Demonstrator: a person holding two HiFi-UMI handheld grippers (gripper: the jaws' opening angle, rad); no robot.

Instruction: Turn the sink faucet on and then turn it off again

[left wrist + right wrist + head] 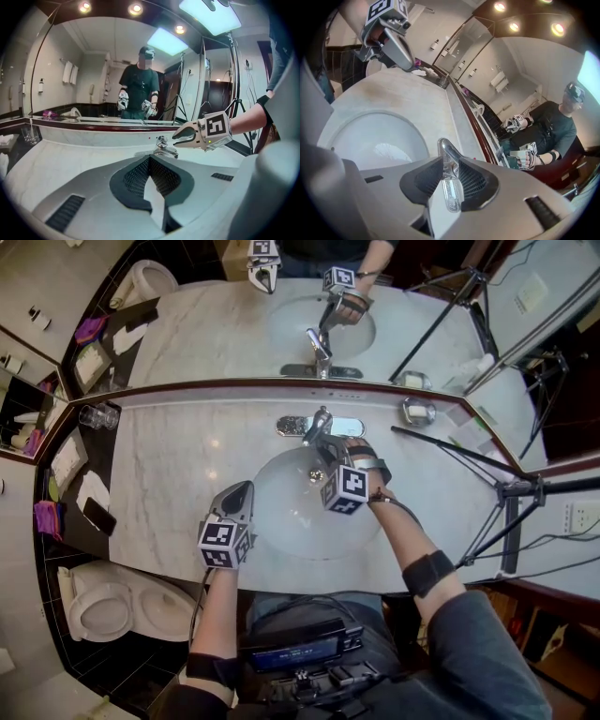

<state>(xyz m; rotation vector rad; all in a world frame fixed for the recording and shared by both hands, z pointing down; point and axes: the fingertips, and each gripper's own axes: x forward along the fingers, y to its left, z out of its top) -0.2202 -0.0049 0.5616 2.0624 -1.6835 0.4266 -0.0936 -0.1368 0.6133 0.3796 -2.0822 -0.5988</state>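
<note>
Sink basin [281, 512] on counter [169, 474]: contents unclear.
Right tool [451, 180] clamps faucet lever [452, 199]; left tool [150, 161] closed (empty).

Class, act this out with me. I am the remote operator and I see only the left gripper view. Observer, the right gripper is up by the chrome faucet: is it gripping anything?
Observer: Yes. In its own view the right gripper has its pads pressed on both sides of the chrome faucet lever.
Operator: Where does my left gripper sit?
Observer: In the head view, the left gripper is at the left edge of the white oval basin, apart from the faucet.
Operator: Is anything to the right of the faucet?
Observer: A small shiny round dish stands on the pale marble counter, apart from the right gripper.
</note>
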